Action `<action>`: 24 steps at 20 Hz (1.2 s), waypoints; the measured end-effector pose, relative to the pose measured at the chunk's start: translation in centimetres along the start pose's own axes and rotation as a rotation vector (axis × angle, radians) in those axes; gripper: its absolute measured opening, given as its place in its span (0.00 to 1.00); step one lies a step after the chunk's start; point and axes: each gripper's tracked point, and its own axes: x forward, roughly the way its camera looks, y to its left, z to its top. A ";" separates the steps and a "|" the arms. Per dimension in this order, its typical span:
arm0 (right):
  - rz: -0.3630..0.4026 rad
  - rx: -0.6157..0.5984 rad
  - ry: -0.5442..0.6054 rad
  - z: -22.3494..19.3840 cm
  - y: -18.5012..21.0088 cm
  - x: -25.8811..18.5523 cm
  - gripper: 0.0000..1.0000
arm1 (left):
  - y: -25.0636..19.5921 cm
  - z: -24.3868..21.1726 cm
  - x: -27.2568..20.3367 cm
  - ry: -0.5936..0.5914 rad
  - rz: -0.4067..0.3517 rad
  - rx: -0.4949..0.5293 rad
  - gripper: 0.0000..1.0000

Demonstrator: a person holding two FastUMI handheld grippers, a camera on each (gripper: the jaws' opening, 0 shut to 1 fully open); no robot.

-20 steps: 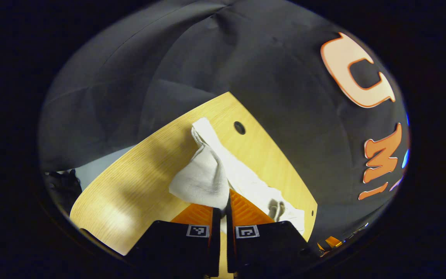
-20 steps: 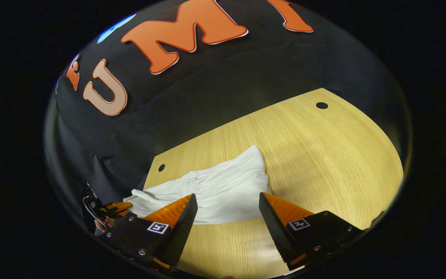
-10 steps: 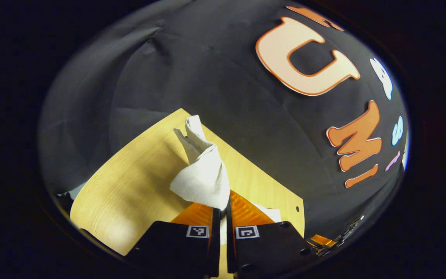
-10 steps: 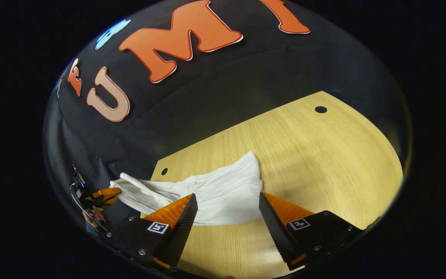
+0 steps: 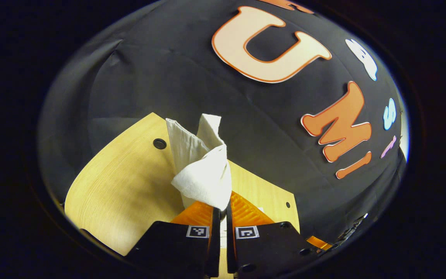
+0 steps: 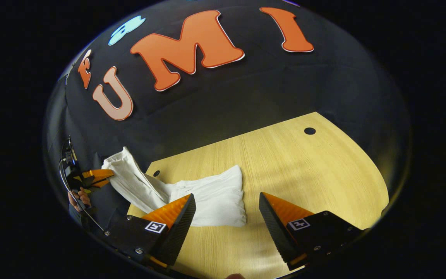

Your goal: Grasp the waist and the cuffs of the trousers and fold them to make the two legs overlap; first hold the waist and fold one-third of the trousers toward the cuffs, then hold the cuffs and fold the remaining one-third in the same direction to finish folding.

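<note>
Jaws of the left gripper (image 5: 220,209) are seen closed to a narrow slit, with a bunched fold of the white trousers (image 5: 203,170) pinched between both fingers. The cloth rises from the fingertips as a crumpled peak, held up off the wooden table (image 5: 122,186). In the right gripper view the same gripper (image 6: 95,176) is seen far off at the left edge, held by a hand (image 6: 79,197), with the trousers (image 6: 207,197) stretched from it in a sloping band down to the tabletop.

Jaws of the right gripper (image 6: 227,207) are recorded as wide apart, nothing between them and nothing touched; the fingers hover just above the table (image 6: 304,174), near the flat end of the garment, which lies between the two fingertips in the picture but beyond them.

Position of garment: one end lifted clear of the table's left corner by the left gripper, the other end lying flat on the wood near the centre front. A round hole (image 6: 309,131) is noted in the far right of the tabletop.

Change against one second ago: the gripped end has been raised higher and carried outward past the table edge; more of the cloth is off the surface. The flat portion on the table has become shorter. Right jaws unchanged in opening.
</note>
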 end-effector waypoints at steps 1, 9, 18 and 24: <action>-0.007 0.000 -0.002 0.1 -0.4 -0.2 0.99 | -0.9 -0.2 0.3 0.005 0.000 0.009 0.11; -0.038 0.007 -0.014 0.1 -4.7 -2.2 0.98 | -6.9 -2.6 3.9 0.052 -0.011 0.057 0.11; -0.039 0.022 -0.003 0.0 -8.4 -3.0 0.98 | -13.5 -8.7 8.3 0.146 -0.025 0.140 0.11; -0.029 0.024 0.023 -0.3 -10.6 -2.7 0.98 | -16.7 -15.0 11.1 0.226 -0.027 0.240 0.12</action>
